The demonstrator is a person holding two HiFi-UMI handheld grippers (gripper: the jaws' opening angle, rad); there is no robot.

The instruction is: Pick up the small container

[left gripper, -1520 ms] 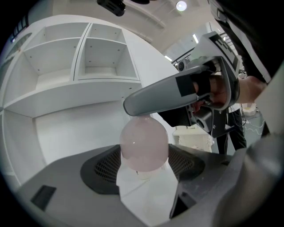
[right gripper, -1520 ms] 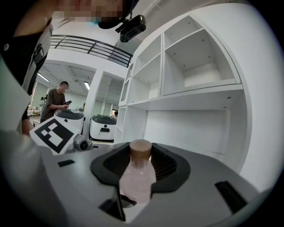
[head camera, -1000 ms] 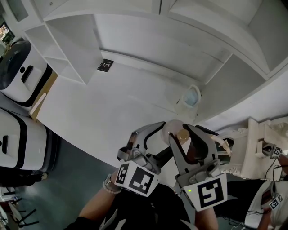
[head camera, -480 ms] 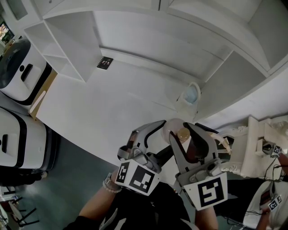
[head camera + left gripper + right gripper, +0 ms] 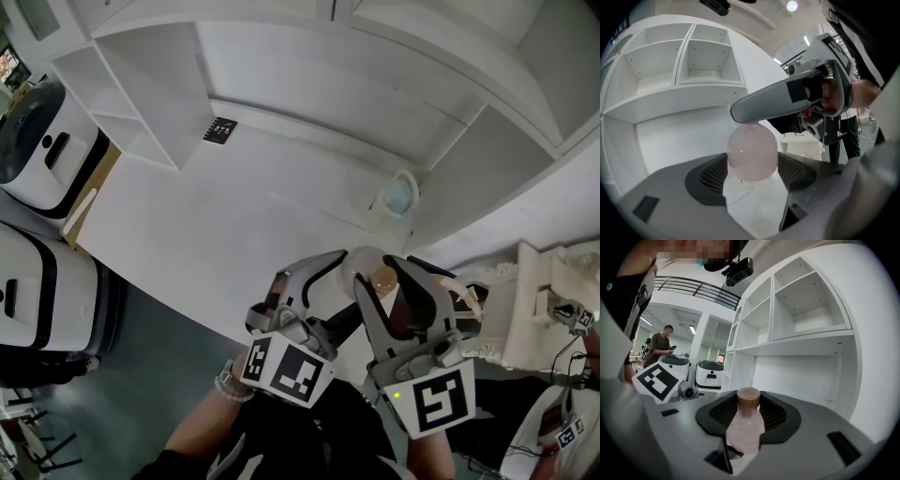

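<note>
The small pink bottle (image 5: 364,266), brown-capped, hangs over the table (image 5: 234,216) at its 5 o'clock edge, clamped in the right tool (image 5: 380,275), whose jaws sit wide around its body. The left tool (image 5: 349,286), at the bottle's 8 o'clock, presses both pads against its base.

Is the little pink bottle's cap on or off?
On: a brown cap sits on the neck of the pink bottle.

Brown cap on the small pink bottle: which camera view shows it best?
The right gripper view: the brown cap sits centred and close, atop the small bottle. The head view shows it only as a small tan dot. The left gripper view shows just the bottle's rounded pink base, no cap.
</note>
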